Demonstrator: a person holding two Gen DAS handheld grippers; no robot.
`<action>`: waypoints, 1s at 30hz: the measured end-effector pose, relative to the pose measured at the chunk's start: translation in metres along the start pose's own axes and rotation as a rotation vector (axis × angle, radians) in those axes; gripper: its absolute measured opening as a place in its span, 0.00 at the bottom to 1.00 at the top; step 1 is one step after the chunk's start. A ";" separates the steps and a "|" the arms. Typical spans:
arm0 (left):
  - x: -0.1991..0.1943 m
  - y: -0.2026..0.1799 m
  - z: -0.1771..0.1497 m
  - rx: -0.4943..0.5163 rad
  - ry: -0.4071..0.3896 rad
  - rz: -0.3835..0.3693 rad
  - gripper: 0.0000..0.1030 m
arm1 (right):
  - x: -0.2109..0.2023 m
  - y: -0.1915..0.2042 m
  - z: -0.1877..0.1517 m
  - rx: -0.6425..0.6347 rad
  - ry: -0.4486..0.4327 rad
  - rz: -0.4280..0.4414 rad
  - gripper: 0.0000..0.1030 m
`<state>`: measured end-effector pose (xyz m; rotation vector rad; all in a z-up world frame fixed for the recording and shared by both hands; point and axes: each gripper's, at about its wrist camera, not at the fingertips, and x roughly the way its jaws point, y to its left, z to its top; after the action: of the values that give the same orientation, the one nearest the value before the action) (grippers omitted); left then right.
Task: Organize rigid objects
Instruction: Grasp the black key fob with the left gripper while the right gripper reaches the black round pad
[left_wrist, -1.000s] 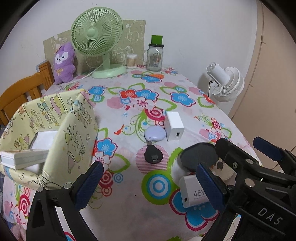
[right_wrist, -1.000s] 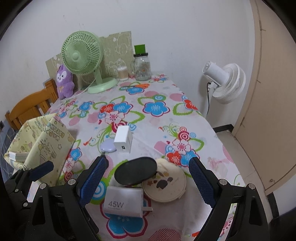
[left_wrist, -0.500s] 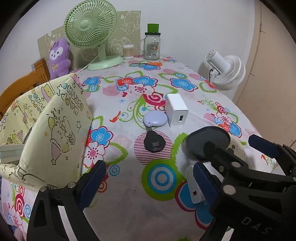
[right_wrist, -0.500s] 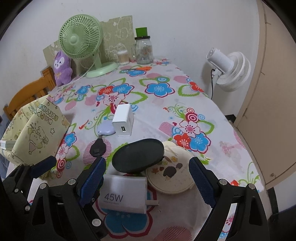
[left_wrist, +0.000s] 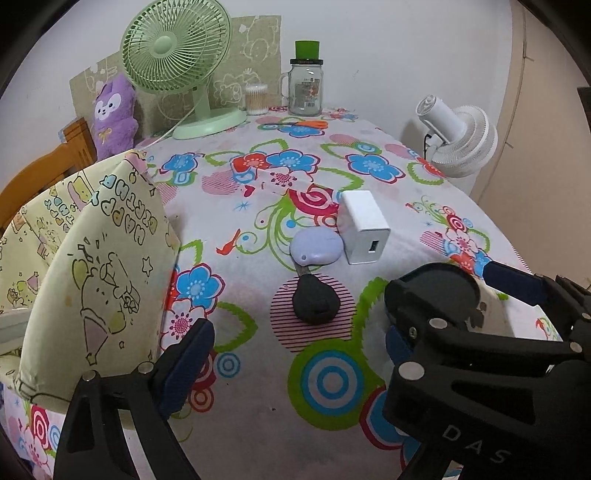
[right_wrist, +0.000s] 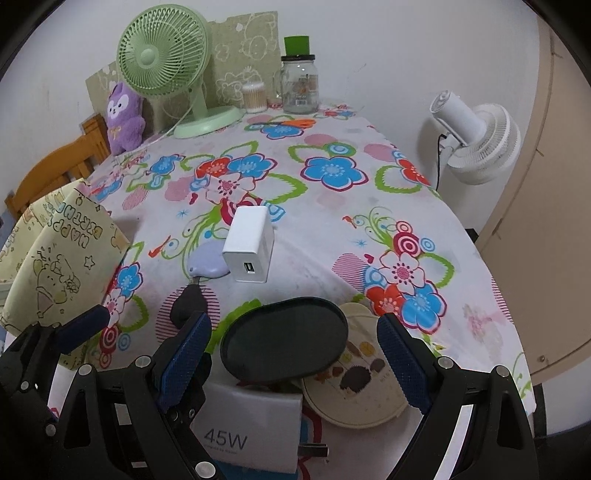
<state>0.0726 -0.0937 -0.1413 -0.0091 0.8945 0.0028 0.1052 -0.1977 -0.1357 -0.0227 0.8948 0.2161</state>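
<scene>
1. Floral tablecloth (right_wrist: 343, 229) covers the whole table, which is pushed against a white wall; a wooden chair (left_wrist: 33, 173) stands at the far left corner.
2. White floor fan (right_wrist: 476, 144) stands off the table's right edge. Green desk fan (left_wrist: 177, 55), purple plush (left_wrist: 112, 114), glass jar (left_wrist: 304, 86) and a cotton-swab tub (left_wrist: 256, 98) line the back, well apart from the work zone, so likely not part of the sorting.
3. Yellow cartoon-print fabric bin (left_wrist: 110, 266) sits at the near left, mouth up. Judging by its place beside the loose items, it is the collection point.
4. Near-edge cluster: black oval disc (right_wrist: 284, 339) lies partly over a round cream compact (right_wrist: 354, 391) and a white 45W charger (right_wrist: 251, 432). Stacked this way, the disc probably has to come off first.
5. Mid-table: white USB charger block (right_wrist: 249, 249) touches a lilac case (right_wrist: 207, 264); a black key fob (left_wrist: 316, 301) lies just in front.
6. Right gripper (right_wrist: 295, 365) hangs over the disc, jaws spread wide to either side of it, pads not touching; apparently lining up a grasp.
7. Left gripper (left_wrist: 291, 362) has its jaws wide apart too, having just narrowed a little, nothing between them but bare cloth; it hovers next to the bin.
</scene>
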 end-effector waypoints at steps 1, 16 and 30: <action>0.001 0.000 0.000 0.003 0.001 0.002 0.92 | 0.002 0.000 0.000 0.000 0.005 0.000 0.90; 0.022 0.000 0.002 0.023 0.032 0.004 0.91 | 0.015 -0.003 0.000 -0.001 0.008 -0.056 0.55; 0.032 0.004 0.012 -0.009 0.025 0.010 0.73 | 0.016 -0.010 0.007 0.040 -0.033 -0.027 0.55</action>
<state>0.1018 -0.0891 -0.1590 -0.0134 0.9193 0.0163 0.1222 -0.2041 -0.1439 0.0064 0.8654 0.1727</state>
